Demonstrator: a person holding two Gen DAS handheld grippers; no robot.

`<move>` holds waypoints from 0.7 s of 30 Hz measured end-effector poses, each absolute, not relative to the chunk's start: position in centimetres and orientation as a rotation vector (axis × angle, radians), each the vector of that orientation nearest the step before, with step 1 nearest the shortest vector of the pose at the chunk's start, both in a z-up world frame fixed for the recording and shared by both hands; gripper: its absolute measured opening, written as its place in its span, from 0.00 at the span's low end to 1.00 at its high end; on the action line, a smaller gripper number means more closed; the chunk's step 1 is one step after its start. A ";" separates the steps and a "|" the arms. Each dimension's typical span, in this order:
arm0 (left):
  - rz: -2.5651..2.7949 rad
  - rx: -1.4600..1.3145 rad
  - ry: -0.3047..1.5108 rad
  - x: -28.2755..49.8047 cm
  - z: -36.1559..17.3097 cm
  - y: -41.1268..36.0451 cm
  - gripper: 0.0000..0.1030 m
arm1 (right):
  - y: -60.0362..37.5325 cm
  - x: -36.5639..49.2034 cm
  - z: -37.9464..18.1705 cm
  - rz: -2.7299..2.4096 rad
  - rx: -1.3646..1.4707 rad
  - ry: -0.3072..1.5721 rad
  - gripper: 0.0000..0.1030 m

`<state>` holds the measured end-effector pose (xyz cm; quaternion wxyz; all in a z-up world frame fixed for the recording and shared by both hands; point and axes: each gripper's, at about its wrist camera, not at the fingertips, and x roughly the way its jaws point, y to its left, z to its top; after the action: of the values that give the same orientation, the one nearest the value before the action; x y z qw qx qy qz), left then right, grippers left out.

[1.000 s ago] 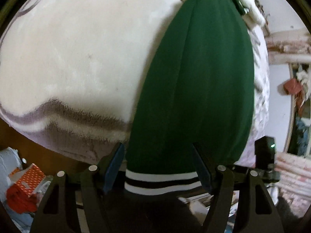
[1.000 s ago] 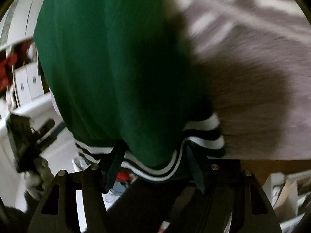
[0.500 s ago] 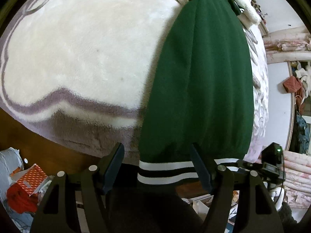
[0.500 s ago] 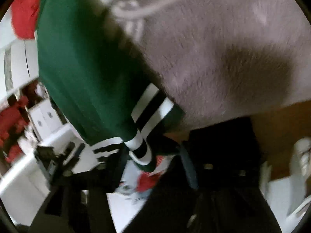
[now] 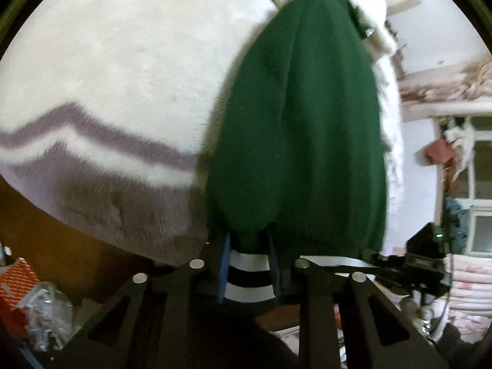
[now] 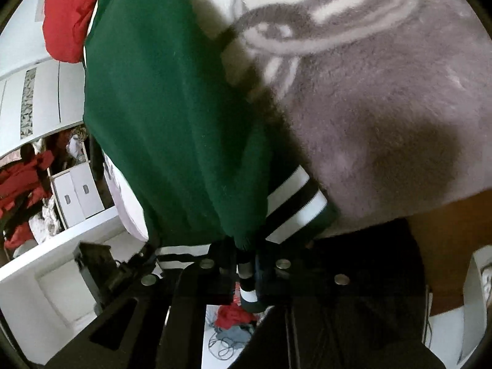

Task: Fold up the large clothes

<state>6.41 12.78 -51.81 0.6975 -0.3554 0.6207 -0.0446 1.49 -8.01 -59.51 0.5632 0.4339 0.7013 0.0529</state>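
A: Status on the green garment (image 5: 295, 129)?

B: Lying lengthwise on the fuzzy cream-and-mauve blanket (image 5: 117, 70), striped hem (image 5: 249, 273) hanging off the near edge. Left gripper (image 5: 249, 264) has just been closing, and its jaws are now clamped on the black-and-white ribbed band. Right gripper (image 6: 247, 272) has also just closed; jaws together, pinching the band at the other corner.

A: So both on the hem. How will it handle?

B: My read: thick knit or fleece, soft, no stiffness at all. It'll sag between the two grips and drape wherever it's unsupported. Not slippery, and the plush blanket likely drags on it, so lift clear rather than slide.

A: Weight?

B: Moderate for cloth, I'd guess. Nothing fragile. The rib is the best hold: denser and doubled, so it resists pulling thin in the pads.

A: Risk?

B: The right pinch looks to catch only a narrow bunched strip of rib, so it could slip out under load. The far end near the red cloth (image 6: 66, 15) is free, so expect it to trail.
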 end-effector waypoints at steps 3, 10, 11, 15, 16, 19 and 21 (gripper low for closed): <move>-0.125 -0.804 1.401 5.4 -52.0 13.4 0.18 | -8.0 -0.4 -59.0 0.062 1.004 1.681 0.05; -0.119 -0.817 1.484 6.0 -54.2 14.2 0.11 | -5.2 1.9 -61.4 0.113 0.863 1.805 0.14; -0.126 -0.829 1.474 6.1 -53.9 14.5 0.12 | -5.1 2.2 -60.8 0.140 0.880 1.802 0.17; -0.158 -0.952 1.434 5.4 -54.0 16.1 0.40 | -5.9 2.7 -59.0 0.210 0.900 1.694 0.68; -0.160 -0.978 1.420 5.3 -54.2 16.3 0.59 | -6.0 2.8 -59.3 0.232 0.915 1.681 0.68; -0.171 -1.050 1.385 6.0 -55.6 16.1 0.60 | -6.4 3.2 -62.3 0.270 0.936 1.694 0.69; -0.171 -1.044 1.383 6.4 -56.4 15.7 0.61 | -5.9 3.9 -64.3 0.322 0.945 1.690 0.75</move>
<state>6.43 15.75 -56.39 0.6443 -0.4585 0.6075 -0.0752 3.89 -5.94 -64.31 0.5557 0.4003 0.7159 0.1362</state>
